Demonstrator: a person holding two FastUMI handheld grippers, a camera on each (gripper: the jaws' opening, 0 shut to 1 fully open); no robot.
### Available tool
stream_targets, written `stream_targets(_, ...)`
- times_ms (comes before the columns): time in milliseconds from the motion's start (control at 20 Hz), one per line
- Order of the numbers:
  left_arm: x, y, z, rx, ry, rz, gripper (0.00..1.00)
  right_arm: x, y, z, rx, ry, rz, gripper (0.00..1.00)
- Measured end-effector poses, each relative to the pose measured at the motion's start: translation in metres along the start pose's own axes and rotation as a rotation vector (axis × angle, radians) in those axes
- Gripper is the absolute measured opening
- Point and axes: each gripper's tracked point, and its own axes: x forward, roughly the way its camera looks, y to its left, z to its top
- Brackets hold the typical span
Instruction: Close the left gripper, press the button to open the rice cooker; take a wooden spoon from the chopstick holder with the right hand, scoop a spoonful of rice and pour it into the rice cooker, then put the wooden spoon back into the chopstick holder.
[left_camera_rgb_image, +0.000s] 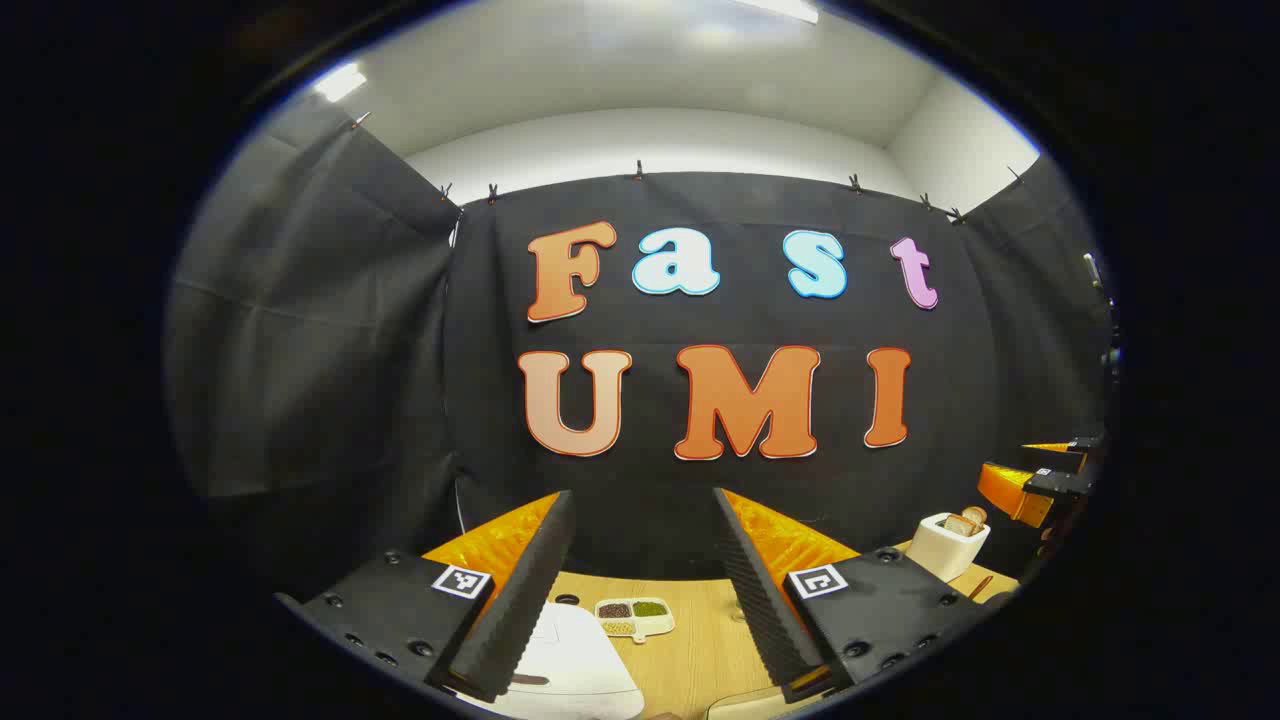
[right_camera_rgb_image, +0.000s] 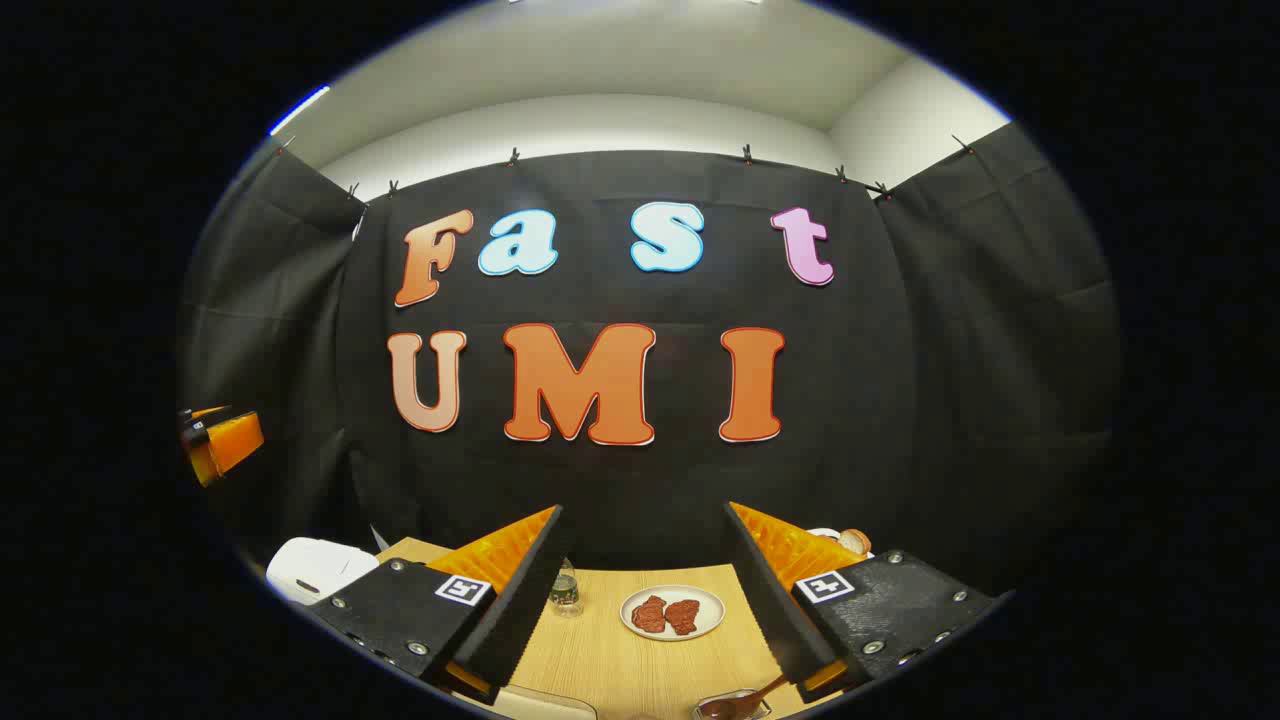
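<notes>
Both tongs standing spread and empty: left gripper (left_camera_rgb_image: 640, 590), right gripper (right_camera_rgb_image: 645, 600). Risking fingers straddling rice cooker (left_camera_rgb_image: 575, 660) button if left unclosed.

wood-grain table (right_camera_rgb_image: 620, 670), glossy white rice cooker (left_camera_rgb_image: 580, 660)
</notes>
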Motion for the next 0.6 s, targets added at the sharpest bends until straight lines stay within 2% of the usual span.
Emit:
stream_targets(450, -0.004, -0.011, 0.013, -0.007, -0.017, -0.010, 0.93, -0.005, -0.017, 0.005, 0.003, -0.013, -0.009, 0.95)
stream_targets(600, -0.004, -0.014, -0.002, -0.030, 0.021, -0.011, 0.94, -0.006, -0.022, 0.002, 0.012, -0.009, -0.015, 0.95)
